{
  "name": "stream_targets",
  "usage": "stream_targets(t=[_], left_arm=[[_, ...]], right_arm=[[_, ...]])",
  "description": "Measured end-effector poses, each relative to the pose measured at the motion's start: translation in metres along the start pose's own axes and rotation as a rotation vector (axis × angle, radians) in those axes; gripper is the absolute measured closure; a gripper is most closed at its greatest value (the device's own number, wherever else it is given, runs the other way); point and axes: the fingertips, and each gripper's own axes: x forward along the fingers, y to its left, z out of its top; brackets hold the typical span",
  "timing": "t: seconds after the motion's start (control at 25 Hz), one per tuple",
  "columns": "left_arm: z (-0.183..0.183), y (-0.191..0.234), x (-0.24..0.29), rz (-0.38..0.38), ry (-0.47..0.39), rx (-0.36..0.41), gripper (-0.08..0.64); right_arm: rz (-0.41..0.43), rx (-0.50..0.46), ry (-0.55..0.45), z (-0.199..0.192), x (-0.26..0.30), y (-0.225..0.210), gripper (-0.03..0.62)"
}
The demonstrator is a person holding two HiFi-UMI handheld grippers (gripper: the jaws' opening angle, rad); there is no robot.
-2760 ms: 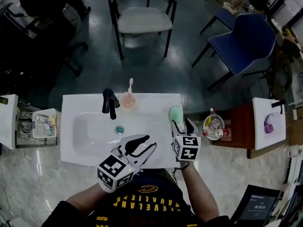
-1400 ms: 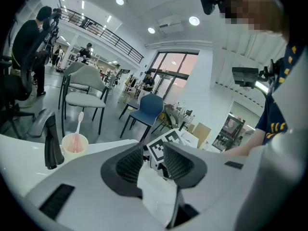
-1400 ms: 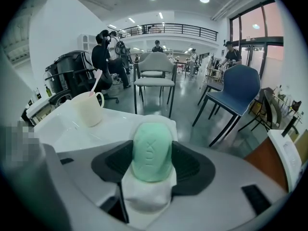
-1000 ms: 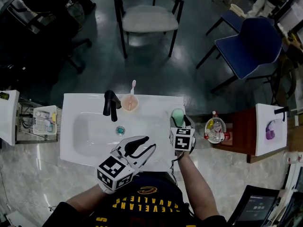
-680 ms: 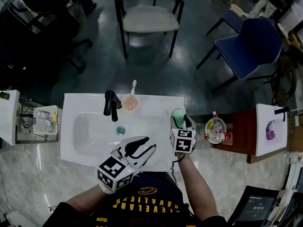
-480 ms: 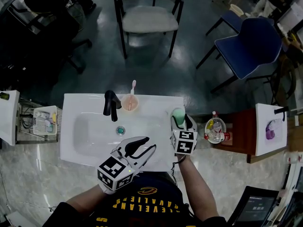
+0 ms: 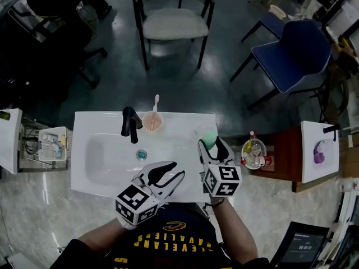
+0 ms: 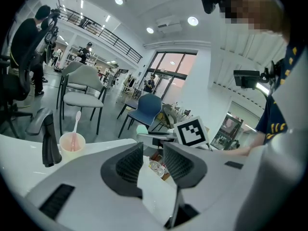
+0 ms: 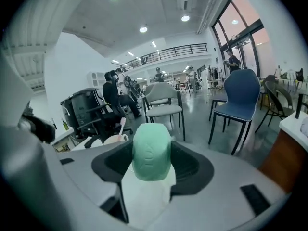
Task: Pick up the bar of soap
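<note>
A pale green bar of soap [image 7: 208, 137] sits gripped between the jaws of my right gripper [image 7: 211, 143], held just above the right rim of the white sink [image 7: 90, 122]. In the right gripper view the soap [image 9: 151, 150] stands on end between the two dark pads, which press on both its sides. My left gripper [image 7: 175, 169] hovers over the sink's front edge, open, with nothing between its fingers. The left gripper view shows its jaws [image 8: 153, 150] a little apart and bare.
A black faucet [image 7: 130, 125] and a pink cup with a toothbrush [image 7: 151, 120] stand at the sink's back; the drain [image 7: 141, 154] lies in the basin. A wooden side table with a bottle and a jar [image 7: 253, 150] is to the right, a white basket [image 7: 51, 144] to the left, chairs beyond.
My right gripper moved forward round the soap on the sink's right rim, shut on it, then rose and drew back towards me with it. The left gripper stayed still.
</note>
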Motion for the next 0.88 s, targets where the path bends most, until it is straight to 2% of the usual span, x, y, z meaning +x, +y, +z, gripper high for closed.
stream_targets(t=[0.32,0.64,0.88], left_arm=[[0.0,-0.005,0.001,-0.014,0.004,0.013,0.419],[0.006,-0.012,-0.001,-0.032,-0.003,0.04,0.419],[0.013,-0.021,0.001,-0.055,-0.015,0.062,0.419]], right_arm=[[0.111,0.091,-0.091,0.028,-0.036,0.033,0.33],[0.3,0.295,-0.245,0.065,-0.079,0.062,0.33],[0.397,0.378,-0.313,0.082,-0.099,0.071,0.33]])
